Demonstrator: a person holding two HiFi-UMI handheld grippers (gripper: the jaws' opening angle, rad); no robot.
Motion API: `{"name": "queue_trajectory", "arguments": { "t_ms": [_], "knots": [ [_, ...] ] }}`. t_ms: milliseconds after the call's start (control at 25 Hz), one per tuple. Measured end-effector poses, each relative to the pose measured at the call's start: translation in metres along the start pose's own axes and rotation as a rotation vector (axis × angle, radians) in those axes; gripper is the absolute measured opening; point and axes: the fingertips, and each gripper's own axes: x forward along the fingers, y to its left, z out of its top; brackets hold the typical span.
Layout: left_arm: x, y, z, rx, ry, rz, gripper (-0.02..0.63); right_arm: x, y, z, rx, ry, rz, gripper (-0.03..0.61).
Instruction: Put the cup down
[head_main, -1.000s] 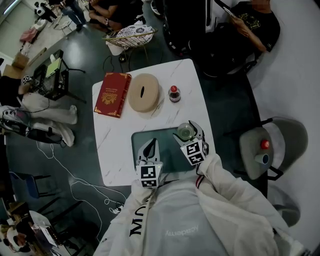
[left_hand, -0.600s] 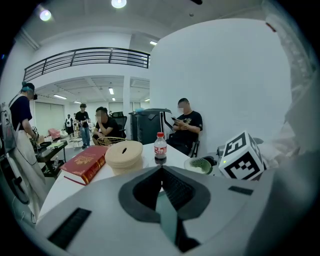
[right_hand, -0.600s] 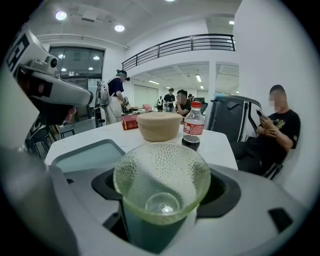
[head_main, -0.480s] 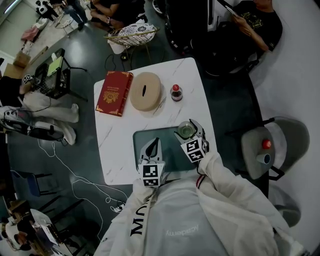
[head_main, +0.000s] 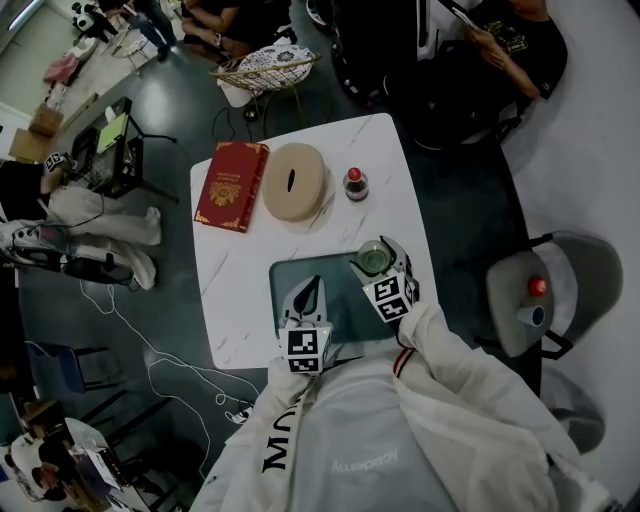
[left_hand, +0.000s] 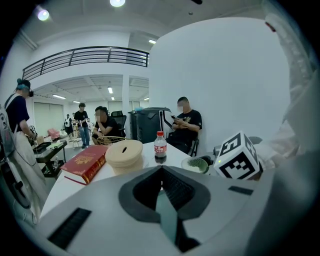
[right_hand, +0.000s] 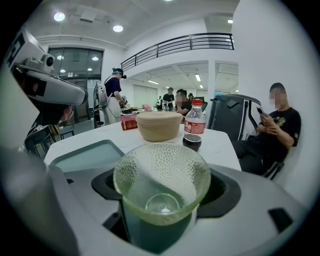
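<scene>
Your right gripper (head_main: 377, 262) has its jaws clamped on the green glass cup (right_hand: 160, 185), which sits upright over the far right corner of the teal tray (head_main: 345, 302) on the white table (head_main: 230, 290). Cup-to-tray contact unclear. Your left gripper (head_main: 303, 294) is over the tray's left side, jaws pressed together with nothing between them.

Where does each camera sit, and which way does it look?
Head view: on the person's head, steeply down at the table; both grippers show.
Left gripper view: on the left gripper, facing across the table; shut jaws show.
Right gripper view: on the right gripper, facing likewise; jaws hold the cup.
Gripper views share the bottle.
</scene>
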Motion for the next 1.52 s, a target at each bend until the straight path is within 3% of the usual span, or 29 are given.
{"name": "queue_trajectory", "arguments": {
  "t_ms": [1520],
  "knots": [
    [-0.021,0.001,-0.018,-0.019,0.018,-0.004,0.011,-0.005,0.003,-0.009,0.056,0.04,-0.004,0.402]
  ]
}}
